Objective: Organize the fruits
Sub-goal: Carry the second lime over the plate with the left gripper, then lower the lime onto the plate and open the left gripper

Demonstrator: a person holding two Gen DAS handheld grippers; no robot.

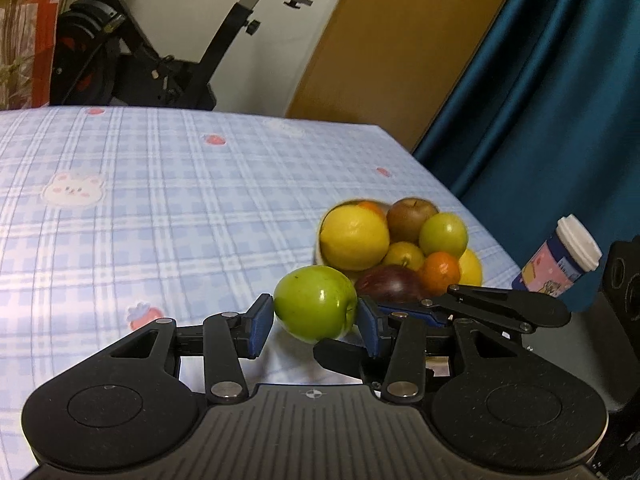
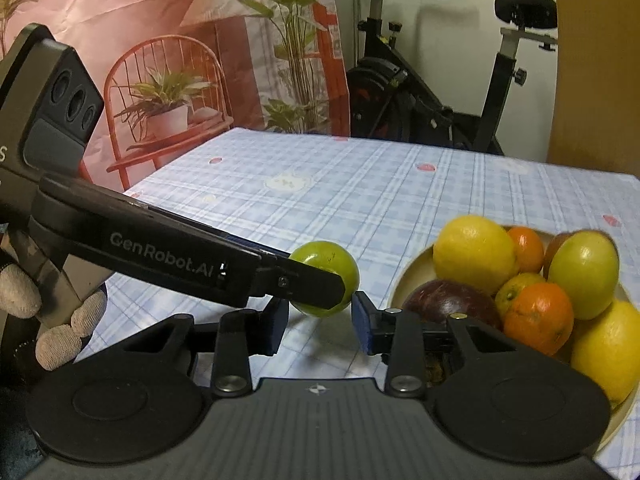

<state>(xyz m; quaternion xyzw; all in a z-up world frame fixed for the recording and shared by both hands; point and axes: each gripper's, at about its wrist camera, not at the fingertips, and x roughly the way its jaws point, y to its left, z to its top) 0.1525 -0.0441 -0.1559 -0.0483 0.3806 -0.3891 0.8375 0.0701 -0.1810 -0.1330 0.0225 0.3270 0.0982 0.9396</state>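
A green apple (image 1: 316,304) hangs just above the checked tablecloth, and my left gripper (image 1: 314,326) is shut on it with a blue pad on each side. In the right wrist view the same green apple (image 2: 326,276) sits behind a black left-gripper finger (image 2: 280,276). My right gripper (image 2: 320,328) is open just below and in front of the apple, and its pads do not press on it. A cream bowl (image 2: 408,276) at the right holds lemons, oranges, green apples and a dark purple fruit (image 2: 448,300). The heaped bowl (image 1: 319,254) lies right behind the held apple.
A lidded paper cup (image 1: 560,260) stands at the right near the blue curtain (image 1: 540,100). The table's right edge runs close past the bowl. A gloved hand (image 2: 60,320) holds the left gripper's handle. An exercise bike (image 1: 160,60) stands beyond the far edge.
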